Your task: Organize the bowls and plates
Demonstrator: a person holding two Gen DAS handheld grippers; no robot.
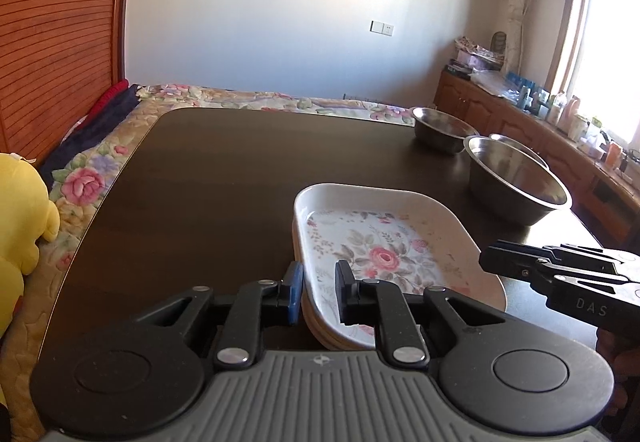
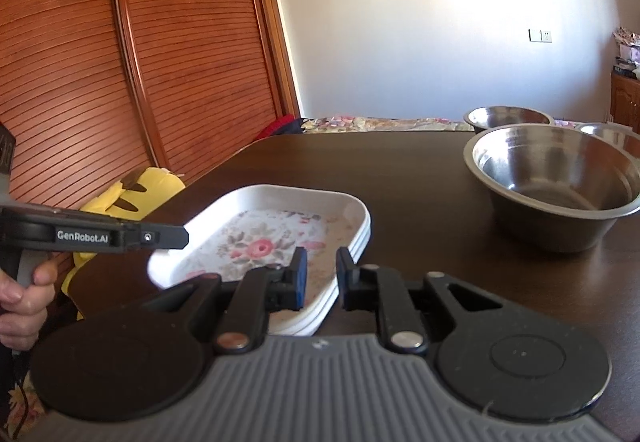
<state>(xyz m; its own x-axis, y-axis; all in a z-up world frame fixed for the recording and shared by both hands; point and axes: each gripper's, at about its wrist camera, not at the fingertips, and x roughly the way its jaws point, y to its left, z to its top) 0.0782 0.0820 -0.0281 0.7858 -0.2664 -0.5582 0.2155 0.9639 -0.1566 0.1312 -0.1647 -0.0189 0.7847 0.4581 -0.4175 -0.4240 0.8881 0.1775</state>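
Straddling the near left rim of a stack of white rectangular plates with a pink rose print (image 1: 380, 242), the left gripper (image 1: 318, 290) has its fingers apart, one outside the rim and one over the plate's inside; whether a pad touches the rim I cannot tell. At the stack's near right corner, the right gripper (image 2: 320, 278) likewise has its fingers apart across the rim. These stacked plates lie on a dark brown wooden table (image 1: 200, 181). Behind them to the right stands a large stainless steel bowl (image 2: 556, 181), with a smaller steel bowl (image 2: 508, 117) farther back. A yellow plush toy (image 1: 20, 213) sits off the table's left edge
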